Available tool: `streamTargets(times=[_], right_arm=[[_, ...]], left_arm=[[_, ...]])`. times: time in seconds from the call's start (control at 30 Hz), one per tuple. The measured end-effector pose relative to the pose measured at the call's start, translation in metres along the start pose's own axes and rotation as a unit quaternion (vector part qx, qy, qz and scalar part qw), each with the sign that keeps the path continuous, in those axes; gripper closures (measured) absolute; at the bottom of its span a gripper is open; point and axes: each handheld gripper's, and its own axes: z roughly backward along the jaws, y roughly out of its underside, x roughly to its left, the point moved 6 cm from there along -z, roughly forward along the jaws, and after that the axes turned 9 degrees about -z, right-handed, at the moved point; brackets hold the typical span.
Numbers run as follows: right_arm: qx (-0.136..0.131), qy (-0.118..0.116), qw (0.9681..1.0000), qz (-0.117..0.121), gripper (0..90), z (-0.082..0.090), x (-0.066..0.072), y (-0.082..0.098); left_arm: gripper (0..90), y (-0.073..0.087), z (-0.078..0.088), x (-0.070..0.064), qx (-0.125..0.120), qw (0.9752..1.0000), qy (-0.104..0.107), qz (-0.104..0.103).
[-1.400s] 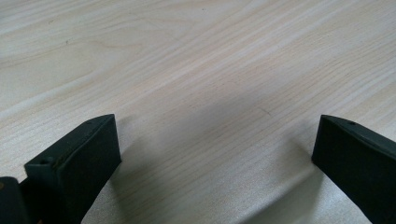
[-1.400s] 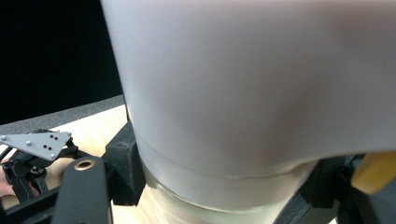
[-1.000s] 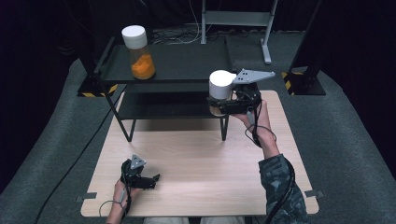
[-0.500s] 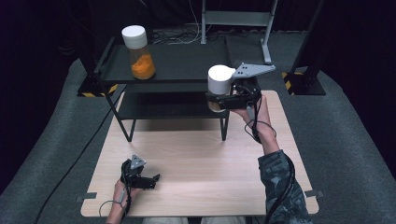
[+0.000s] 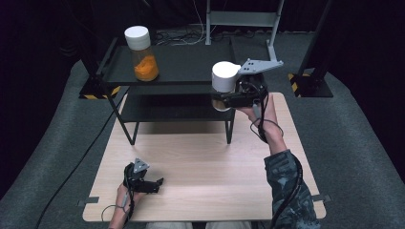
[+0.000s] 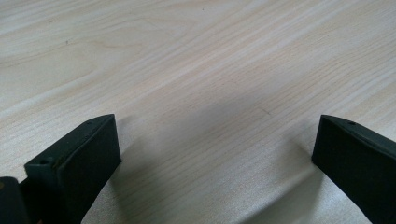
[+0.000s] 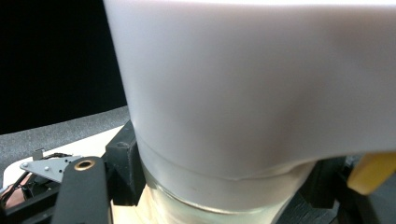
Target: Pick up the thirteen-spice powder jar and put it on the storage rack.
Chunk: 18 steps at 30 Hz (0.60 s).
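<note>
Wooden table (image 5: 200,162), right hand-held gripper (image 5: 224,99) clamping white-lidded jar (image 5: 224,76), shifted slightly left, left hand-held gripper (image 5: 155,183) wide, unmoved

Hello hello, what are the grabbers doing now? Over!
Right gripper shut on white-lidded jar, beside shelf edge. Left gripper open on table. Orange-filled jar on shelf, apart.
</note>
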Motion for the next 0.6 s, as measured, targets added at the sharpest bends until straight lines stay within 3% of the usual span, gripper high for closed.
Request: streamTargets(times=[0.6], right_arm=[[-0.007,-0.006,1.0000,-0.003,30.7,0.000,-0.002,-0.016]], left_arm=[[0.5,0.000,0.000,0.000,0.000,1.0000,0.000,0.000]])
